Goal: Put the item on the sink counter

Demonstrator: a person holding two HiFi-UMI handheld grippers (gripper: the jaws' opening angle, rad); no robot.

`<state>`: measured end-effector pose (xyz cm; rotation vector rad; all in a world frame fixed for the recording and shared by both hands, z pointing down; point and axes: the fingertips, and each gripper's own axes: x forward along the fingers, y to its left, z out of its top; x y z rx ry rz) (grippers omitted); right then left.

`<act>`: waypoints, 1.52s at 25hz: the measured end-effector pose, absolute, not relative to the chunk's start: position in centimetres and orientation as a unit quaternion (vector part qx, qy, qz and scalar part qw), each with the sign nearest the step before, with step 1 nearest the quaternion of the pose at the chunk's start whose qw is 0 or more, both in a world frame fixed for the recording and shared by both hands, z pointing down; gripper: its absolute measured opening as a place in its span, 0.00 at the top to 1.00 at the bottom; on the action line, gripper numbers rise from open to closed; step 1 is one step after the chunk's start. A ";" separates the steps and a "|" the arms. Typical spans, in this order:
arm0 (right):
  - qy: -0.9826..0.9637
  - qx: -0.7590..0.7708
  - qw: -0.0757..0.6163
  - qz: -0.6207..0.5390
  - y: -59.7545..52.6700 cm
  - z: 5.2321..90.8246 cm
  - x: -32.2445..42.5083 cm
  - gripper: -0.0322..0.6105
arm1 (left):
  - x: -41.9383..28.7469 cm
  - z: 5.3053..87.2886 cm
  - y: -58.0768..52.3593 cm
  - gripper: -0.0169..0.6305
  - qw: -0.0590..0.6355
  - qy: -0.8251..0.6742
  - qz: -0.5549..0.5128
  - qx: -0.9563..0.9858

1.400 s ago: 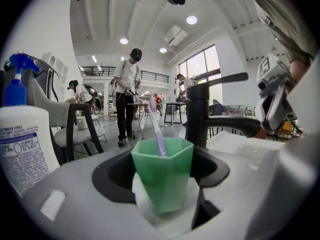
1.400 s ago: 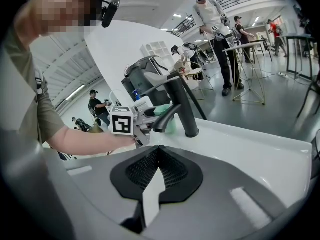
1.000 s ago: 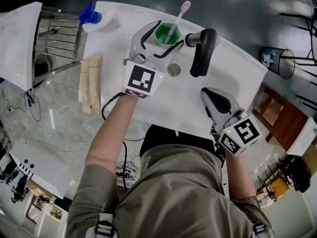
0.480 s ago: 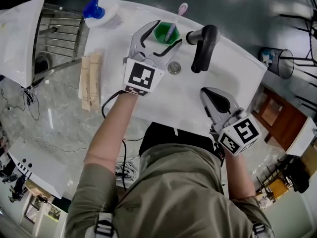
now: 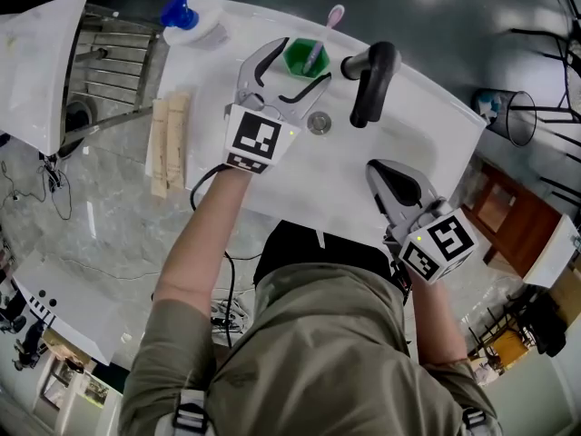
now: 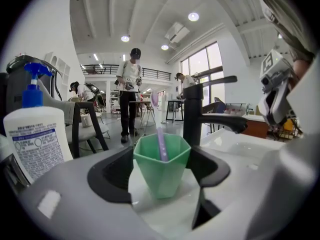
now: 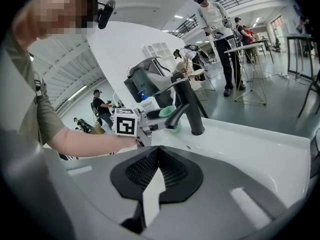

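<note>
A green cup (image 5: 303,56) with a pink toothbrush (image 5: 325,30) in it stands upright on the white sink counter (image 5: 222,62), left of the black faucet (image 5: 368,84). My left gripper (image 5: 304,62) is open, one jaw on each side of the cup with small gaps. In the left gripper view the cup (image 6: 161,171) rests on the counter between the jaws of the left gripper (image 6: 161,156), and the toothbrush (image 6: 161,144) leans inside it. My right gripper (image 5: 379,171) hovers shut and empty over the near rim of the basin; the right gripper (image 7: 157,154) shows its jaws closed together.
A white spray bottle (image 5: 195,24) with a blue nozzle stands at the counter's far left, also the bottle (image 6: 35,139) beside my left jaw. The drain (image 5: 319,124) lies in the basin. Wooden slats (image 5: 168,143) and a wire bin (image 5: 508,112) sit on the floor. People stand in the background.
My left gripper has drawn back slightly from the cup, jaws still open. The right gripper has stayed where it was.
</note>
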<state>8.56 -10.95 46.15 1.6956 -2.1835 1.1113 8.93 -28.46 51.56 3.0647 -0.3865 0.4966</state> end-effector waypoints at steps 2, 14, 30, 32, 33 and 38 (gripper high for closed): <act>-0.734 0.565 0.079 0.369 -11.0 45.9 8.3 0.93 | 8.6 51.0 -28.4 0.46 0.005 -0.127 0.157 0.979; -0.754 0.561 0.062 0.338 -11.1 42.2 6.9 0.93 | 5.0 44.4 -25.8 0.48 -0.008 -0.155 0.144 0.977; -0.778 0.565 0.033 0.272 -9.7 35.5 6.1 0.93 | -0.5 35.2 -18.8 0.74 -0.031 -0.165 0.134 0.977; -0.783 0.561 0.033 0.267 -9.5 34.8 5.7 0.93 | -0.8 34.3 -18.1 0.77 -0.035 -0.167 0.132 0.977; -0.785 0.559 0.033 0.264 -9.4 34.6 5.5 0.93 | -0.9 34.0 -17.8 0.78 -0.037 -0.168 0.131 0.976; -0.794 0.552 0.030 0.255 -8.9 33.5 4.8 0.93 | -2.2 33.5 -16.3 0.87 -0.031 -0.184 0.137 0.973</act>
